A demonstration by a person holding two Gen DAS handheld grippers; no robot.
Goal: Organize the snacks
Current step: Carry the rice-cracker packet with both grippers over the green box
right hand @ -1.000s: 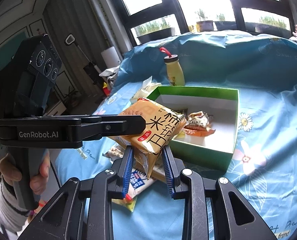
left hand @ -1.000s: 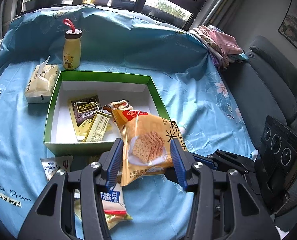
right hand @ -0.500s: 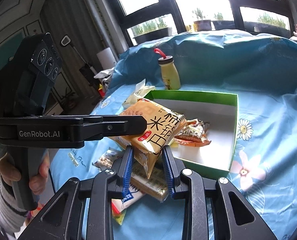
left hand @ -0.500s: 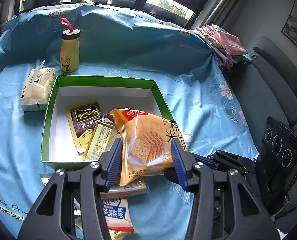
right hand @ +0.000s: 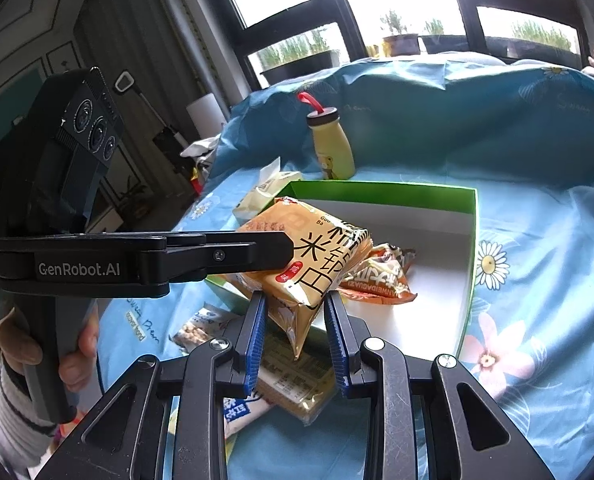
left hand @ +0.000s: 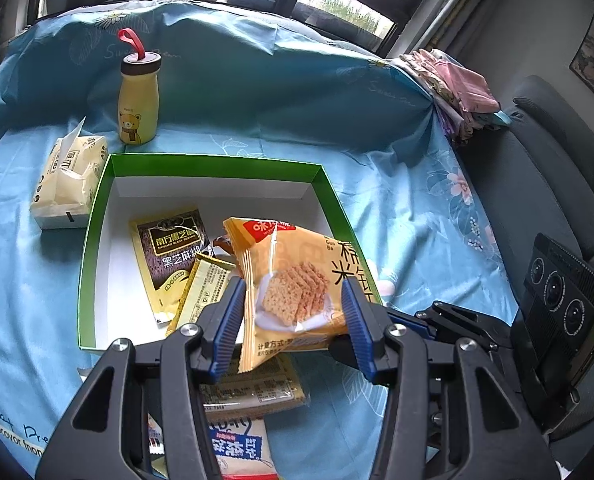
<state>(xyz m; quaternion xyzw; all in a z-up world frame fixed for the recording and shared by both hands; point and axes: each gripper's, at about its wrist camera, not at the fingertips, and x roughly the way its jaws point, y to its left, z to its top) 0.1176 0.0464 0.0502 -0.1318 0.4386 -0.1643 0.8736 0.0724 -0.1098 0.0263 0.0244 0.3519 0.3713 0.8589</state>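
1. Cracker packet (left hand: 297, 280): held in the air between both grippers, over the near edge of the green box (left hand: 217, 164). Judged light, puffy, slippery film; contents brittle, so squeeze gently and hold by the sealed edges.
2. Left gripper (left hand: 293, 312): clamped across the packet's width.
3. Right gripper (right hand: 295, 330): pinching the packet's lower corner.
4. Beyond the grippers: sachets (left hand: 169, 256) in the box; below them, loose packets (left hand: 257, 392) on the blue cloth (left hand: 397, 184).

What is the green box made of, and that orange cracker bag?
The green box looks like thin cardboard: flat, straight folded walls, matte white inside. The orange cracker bag looks like shiny plastic film: it crinkles, catches the light and has a crimped seam. That's my guess from looks alone.
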